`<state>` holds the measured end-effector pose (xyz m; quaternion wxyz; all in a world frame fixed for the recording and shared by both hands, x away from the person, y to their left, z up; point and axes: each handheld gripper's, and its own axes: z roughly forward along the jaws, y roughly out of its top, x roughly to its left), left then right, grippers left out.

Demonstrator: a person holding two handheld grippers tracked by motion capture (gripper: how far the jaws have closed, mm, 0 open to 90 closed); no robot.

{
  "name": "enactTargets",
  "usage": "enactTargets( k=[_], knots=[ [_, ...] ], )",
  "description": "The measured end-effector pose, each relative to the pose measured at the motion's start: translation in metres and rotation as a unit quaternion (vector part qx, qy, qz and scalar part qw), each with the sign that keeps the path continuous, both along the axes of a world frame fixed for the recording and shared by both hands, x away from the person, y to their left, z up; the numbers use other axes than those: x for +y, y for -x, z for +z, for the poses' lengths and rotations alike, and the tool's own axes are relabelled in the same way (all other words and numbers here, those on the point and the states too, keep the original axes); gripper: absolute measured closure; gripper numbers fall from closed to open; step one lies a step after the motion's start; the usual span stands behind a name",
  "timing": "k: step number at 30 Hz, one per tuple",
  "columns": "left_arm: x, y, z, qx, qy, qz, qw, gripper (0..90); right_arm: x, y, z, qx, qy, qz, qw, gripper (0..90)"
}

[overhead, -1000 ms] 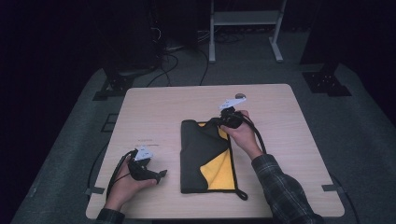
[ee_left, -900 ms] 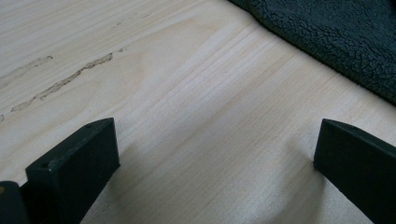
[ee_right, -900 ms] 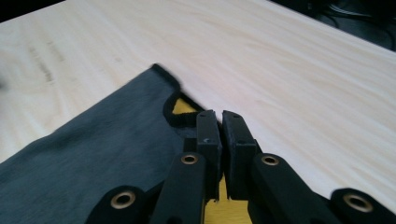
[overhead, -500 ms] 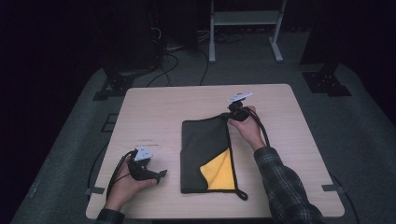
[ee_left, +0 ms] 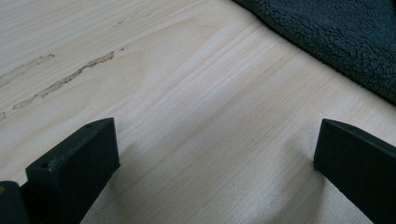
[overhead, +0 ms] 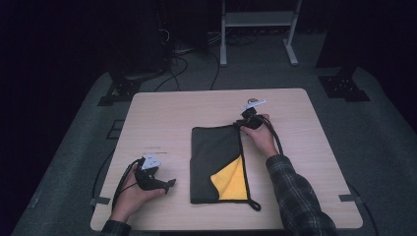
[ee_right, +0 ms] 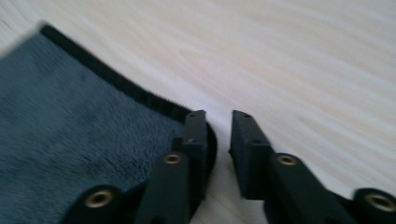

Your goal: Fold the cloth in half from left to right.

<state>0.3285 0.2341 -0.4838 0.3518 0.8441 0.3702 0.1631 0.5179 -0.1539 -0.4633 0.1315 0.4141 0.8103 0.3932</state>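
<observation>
Two black jaws of the right gripper (ee_right: 218, 126) have just been opening and stand a narrow gap apart, nothing between them, at the far right corner of the fleecy dark-grey cloth (overhead: 215, 157). It lies flat mid-table, long axis running away from the person, one near corner folded to show yellow lining (overhead: 231, 182) (a cord loop trails there). Left gripper (ee_left: 210, 149) rests wide open on pale wood table (overhead: 162, 113).

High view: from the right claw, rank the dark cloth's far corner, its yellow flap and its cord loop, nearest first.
From the right claw:
1. Far corner of the dark cloth, beside the claw.
2. Yellow flap, toward the near edge.
3. Cord loop, at the near right corner.
</observation>
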Motion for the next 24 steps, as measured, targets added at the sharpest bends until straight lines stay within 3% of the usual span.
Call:
enactTargets(
  k=[4,10,24],
  knots=[
    [0.0,0.0,0.0,0.0,0.0,0.0,1.0,0.0,-0.008,0.006,0.017,-0.02,-0.016,0.008,0.9996,67.1],
    [0.0,0.0,0.0,0.0,0.0,0.0,1.0,0.0,-0.01,0.022,0.03,-0.031,-0.011,0.031,0.999,67.8],
    [0.0,0.0,0.0,0.0,0.0,0.001,1.0,0.0,-0.002,0.074,0.034,-0.022,-0.023,0.074,0.9967,65.8]
  ],
)
